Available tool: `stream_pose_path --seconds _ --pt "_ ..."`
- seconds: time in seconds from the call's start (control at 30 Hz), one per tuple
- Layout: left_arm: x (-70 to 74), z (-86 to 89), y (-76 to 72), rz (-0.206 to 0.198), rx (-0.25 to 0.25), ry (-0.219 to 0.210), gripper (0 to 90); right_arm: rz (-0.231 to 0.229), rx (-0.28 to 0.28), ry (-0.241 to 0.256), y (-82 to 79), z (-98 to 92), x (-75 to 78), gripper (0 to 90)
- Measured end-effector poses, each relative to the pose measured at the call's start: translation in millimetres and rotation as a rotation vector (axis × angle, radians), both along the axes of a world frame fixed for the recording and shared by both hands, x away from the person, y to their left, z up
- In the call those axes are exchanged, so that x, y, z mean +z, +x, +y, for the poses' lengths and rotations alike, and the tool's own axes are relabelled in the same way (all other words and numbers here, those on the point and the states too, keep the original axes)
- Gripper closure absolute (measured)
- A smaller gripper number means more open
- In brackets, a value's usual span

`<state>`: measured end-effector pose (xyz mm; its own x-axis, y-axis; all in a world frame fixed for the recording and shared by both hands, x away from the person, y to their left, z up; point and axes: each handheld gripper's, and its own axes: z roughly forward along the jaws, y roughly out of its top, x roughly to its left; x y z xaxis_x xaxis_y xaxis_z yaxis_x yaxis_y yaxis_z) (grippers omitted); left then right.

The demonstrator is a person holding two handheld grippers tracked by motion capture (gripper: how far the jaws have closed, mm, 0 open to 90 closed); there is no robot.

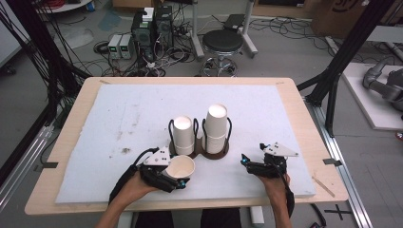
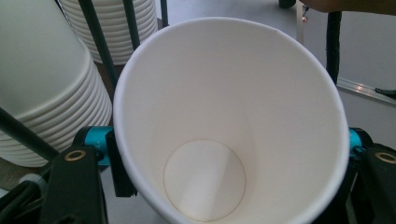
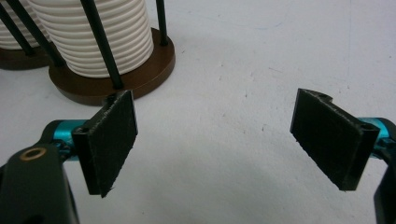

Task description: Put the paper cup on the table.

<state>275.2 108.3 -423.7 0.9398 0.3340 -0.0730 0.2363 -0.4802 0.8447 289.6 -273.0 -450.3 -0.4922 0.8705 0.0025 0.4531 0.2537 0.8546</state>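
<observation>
A single white paper cup (image 1: 180,166) (image 2: 229,126) lies tilted in my left gripper (image 1: 177,176) (image 2: 229,154), whose jaws are shut on its sides; I look straight into its empty inside. Just behind it stands a brown cup holder (image 1: 199,151) with black wire posts, carrying a shorter stack of white cups (image 1: 183,134) (image 2: 42,79) on the left and a taller stack (image 1: 215,127) (image 3: 93,35) on the right. My right gripper (image 1: 247,161) (image 3: 215,135) hovers open over the white mat, right of the holder, nothing between its pads.
A white mat (image 1: 119,118) covers most of the wooden table (image 1: 76,102). Beyond the table stand a round stool (image 1: 222,42), computer boxes (image 1: 151,26) and loose cables on the floor. A thin wooden stick (image 1: 323,184) lies at the table's right front corner.
</observation>
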Motion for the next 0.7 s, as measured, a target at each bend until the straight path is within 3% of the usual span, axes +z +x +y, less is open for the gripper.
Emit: stream_pose_path --seconds 0.23,0.7 --pt "-3.5 -2.7 0.3 -0.002 -0.002 0.020 29.1 0.002 0.000 0.001 -0.2 0.4 -0.1 15.2" --pt "-4.2 -2.9 0.6 0.001 -0.002 0.015 28.6 0.010 -0.004 0.005 0.1 0.6 -0.1 15.2"
